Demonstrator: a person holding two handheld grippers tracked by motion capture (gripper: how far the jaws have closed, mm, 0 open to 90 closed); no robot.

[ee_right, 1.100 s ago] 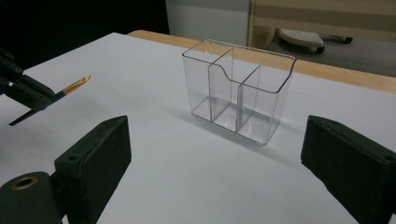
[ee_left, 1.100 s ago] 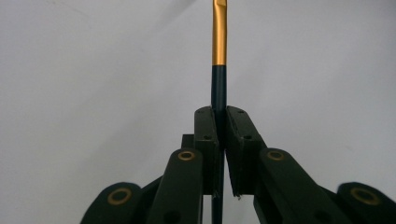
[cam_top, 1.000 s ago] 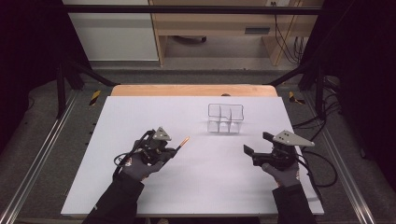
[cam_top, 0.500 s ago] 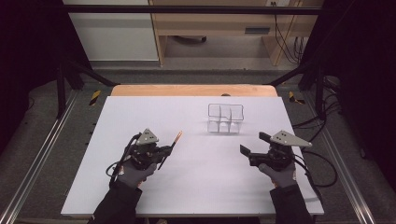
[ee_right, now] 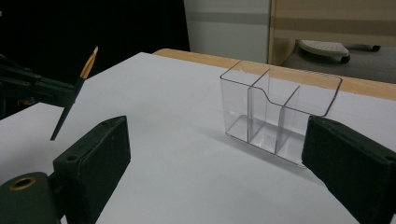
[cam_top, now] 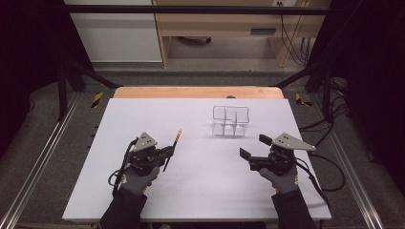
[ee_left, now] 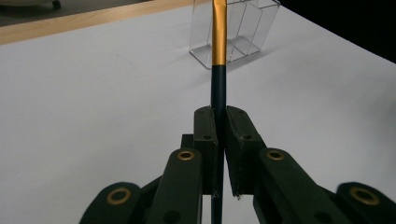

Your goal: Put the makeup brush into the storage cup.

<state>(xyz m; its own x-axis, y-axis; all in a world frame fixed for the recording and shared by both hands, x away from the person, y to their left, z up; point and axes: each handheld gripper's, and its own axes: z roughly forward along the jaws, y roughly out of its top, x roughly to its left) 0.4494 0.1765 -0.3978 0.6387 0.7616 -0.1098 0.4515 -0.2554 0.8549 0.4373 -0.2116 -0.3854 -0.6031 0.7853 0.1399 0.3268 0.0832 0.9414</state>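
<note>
The left gripper [cam_top: 165, 153] has its matte black fingers [ee_left: 206, 128] pinched tight on a thin, round pencil [cam_top: 173, 148], dark along the lower shaft and glossy orange-gold toward the upper end. The pencil is lifted off the white, smooth counter [cam_top: 200, 191] near its left front part, its long axis slanting up toward the far edge. The right gripper [cam_top: 254, 147] hovers with its fingers [ee_right: 95, 161] spread wide and empty. A clear, hard plastic organizer [cam_top: 230, 120] with three compartments stands toward the far edge.
</note>
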